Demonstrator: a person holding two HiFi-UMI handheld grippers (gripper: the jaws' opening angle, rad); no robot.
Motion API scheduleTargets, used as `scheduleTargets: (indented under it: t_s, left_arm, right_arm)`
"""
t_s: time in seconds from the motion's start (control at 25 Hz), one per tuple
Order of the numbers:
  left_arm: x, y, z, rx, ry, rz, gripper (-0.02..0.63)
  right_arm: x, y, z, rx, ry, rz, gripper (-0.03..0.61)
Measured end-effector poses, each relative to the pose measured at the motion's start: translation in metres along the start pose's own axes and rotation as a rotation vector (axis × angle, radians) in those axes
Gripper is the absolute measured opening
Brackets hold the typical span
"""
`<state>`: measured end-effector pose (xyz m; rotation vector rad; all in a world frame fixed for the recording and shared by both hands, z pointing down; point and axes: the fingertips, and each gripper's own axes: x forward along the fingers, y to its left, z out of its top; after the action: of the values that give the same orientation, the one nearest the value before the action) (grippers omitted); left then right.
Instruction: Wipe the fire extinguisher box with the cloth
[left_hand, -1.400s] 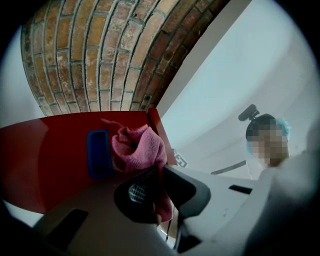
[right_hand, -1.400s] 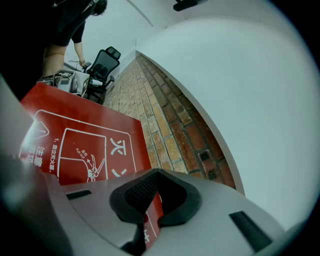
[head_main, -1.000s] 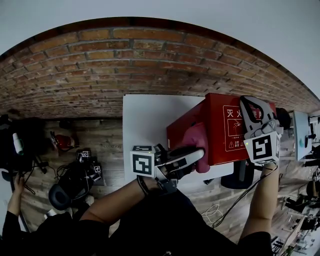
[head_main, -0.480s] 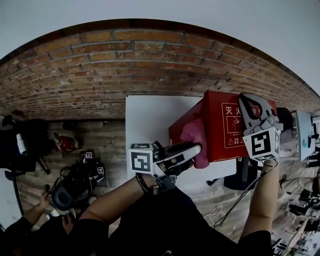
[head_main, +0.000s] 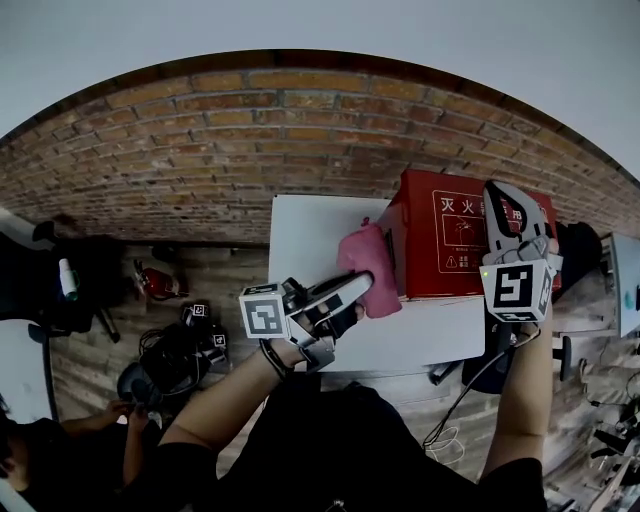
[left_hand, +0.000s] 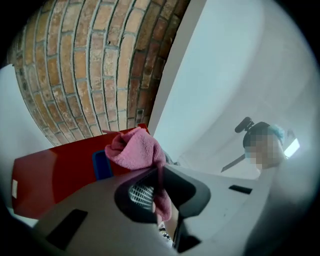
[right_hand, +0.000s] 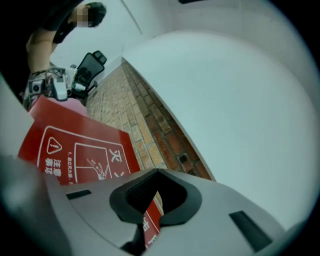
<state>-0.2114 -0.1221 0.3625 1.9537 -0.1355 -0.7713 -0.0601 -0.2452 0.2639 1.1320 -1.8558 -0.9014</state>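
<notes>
Cloth (head_main: 366, 262) has slid from the box's front onto its left end. Left gripper (head_main: 352, 288) is clenched on the cloth, pressing it there. Red box (head_main: 440, 240) sits at the right rear of the white table (head_main: 310, 225), brick wall (head_main: 200, 140) just behind. Right gripper (head_main: 505, 197) is clamped shut and empty, lying across the box's printed face. Open tabletop left of the cloth. Cables and gear (head_main: 170, 350) on the floor past the table's left edge.

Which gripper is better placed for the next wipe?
Left, likely. The left gripper grips the pink cloth at the left side of the red box; the right gripper is shut, with no cloth, at the box's top.
</notes>
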Motion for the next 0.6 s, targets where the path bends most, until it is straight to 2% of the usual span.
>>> scheduleTargets:
  t_s: [0.24,0.4,0.6]
  left_arm:
    - [-0.017,-0.019,-0.008,0.070,-0.084,0.053,0.063]
    - [-0.023,-0.038,-0.017,0.118,-0.136,0.078,0.063]
    - [-0.023,-0.060,-0.044,0.153,-0.176,0.095,0.063]
  right_arm:
    - [-0.054,-0.022,0.004,0.269,-0.139,-0.110,0.020]
    - [-0.091,-0.017,0.017,0.283,-0.278,-0.114,0.020]
    - [-0.139,-0.001,0.011,0.349,-0.339,-0.092,0.020]
